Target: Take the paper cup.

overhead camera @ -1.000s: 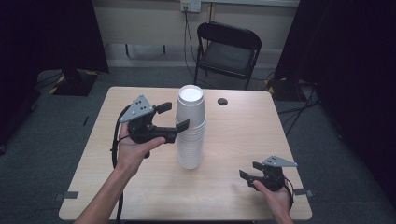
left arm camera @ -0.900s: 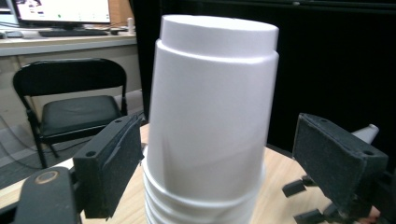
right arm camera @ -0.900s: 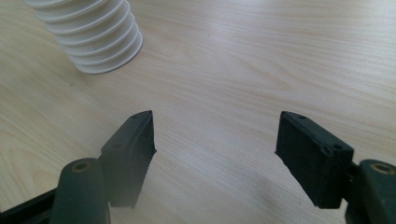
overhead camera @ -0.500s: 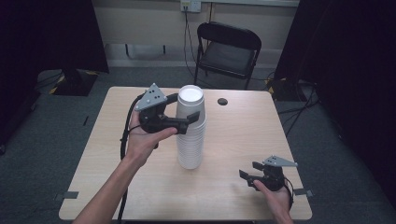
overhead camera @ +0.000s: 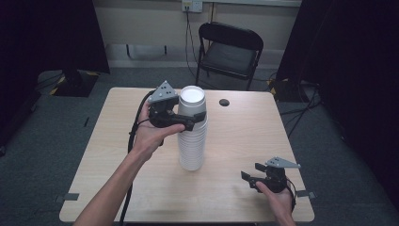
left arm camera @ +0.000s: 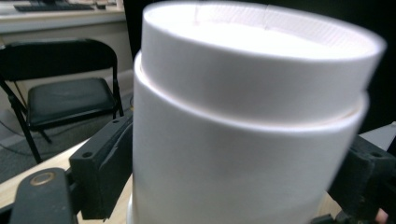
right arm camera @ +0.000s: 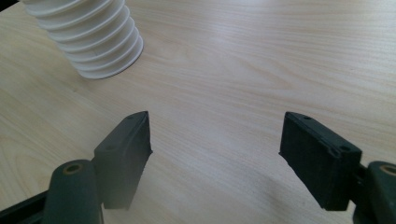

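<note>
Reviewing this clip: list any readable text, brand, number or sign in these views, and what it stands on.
None can be read.
The stack of white cups is plain, with no print on its walls in the left gripper view or the right gripper view.
The left gripper, the right gripper, the table and the folding chair carry no legible label.
The wall outlet is too small to tell.
</note>
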Tool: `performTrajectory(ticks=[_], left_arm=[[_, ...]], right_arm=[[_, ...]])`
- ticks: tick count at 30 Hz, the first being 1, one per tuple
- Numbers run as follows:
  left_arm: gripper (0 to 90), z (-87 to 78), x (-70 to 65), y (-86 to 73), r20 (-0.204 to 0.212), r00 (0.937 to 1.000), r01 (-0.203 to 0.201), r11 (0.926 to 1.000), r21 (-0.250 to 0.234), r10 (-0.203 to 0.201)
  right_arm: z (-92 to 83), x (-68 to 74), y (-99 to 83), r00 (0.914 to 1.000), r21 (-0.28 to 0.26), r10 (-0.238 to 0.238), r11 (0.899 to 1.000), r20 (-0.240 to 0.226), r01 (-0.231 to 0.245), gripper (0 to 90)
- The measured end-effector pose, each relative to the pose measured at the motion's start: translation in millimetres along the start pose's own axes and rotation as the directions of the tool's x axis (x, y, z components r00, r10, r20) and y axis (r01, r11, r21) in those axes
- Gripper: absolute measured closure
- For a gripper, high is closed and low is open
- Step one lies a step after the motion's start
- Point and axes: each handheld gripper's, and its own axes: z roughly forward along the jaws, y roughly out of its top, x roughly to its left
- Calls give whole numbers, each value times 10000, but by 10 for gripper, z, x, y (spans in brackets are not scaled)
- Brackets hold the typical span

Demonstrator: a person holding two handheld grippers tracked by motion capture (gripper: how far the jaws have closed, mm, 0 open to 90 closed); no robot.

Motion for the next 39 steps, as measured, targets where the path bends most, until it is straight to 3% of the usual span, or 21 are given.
performTrajectory(ticks=[2,4,7,15,20,24,26,32,39], left_arm=[[127,16,-4,-2,31,10000,-54,9999,134,53],[119,57,-40,-11,-272,9986,-439,9979,479,453],[113,85,-52,-26,-276,9982,-520,9971,561,536],[109,109,-9,-77,-86,9998,-168,9993,333,171],[122,99,-26,-67,-177,9989,-436,9987,276,441],[127,97,-16,-69,-423,9984,-360,9992,184,367],[128,105,-8,-72,-253,9991,-329,9993,158,333],[130,101,-20,-61,-258,9989,-396,9991,157,400],[133,42,-36,8,-181,9990,-425,9988,-261,421]], right_arm=[[1,4,1,10000,-6,12,10000,13,-12,244],[3,7,1,10000,21,8,10000,4,-8,243],[3,7,0,10000,22,21,10000,-10,-21,243],[-3,6,-5,10000,36,32,10000,-10,-32,239],[1,10,-5,10000,19,39,10000,-11,-39,238],[2,11,-5,10000,17,65,10000,-34,-65,238],[-3,9,-5,10000,23,93,10000,-35,-93,238],[-4,5,-8,9999,44,100,9999,-4,-100,236],[3,12,-6,10000,42,66,10000,-53,-66,237]])
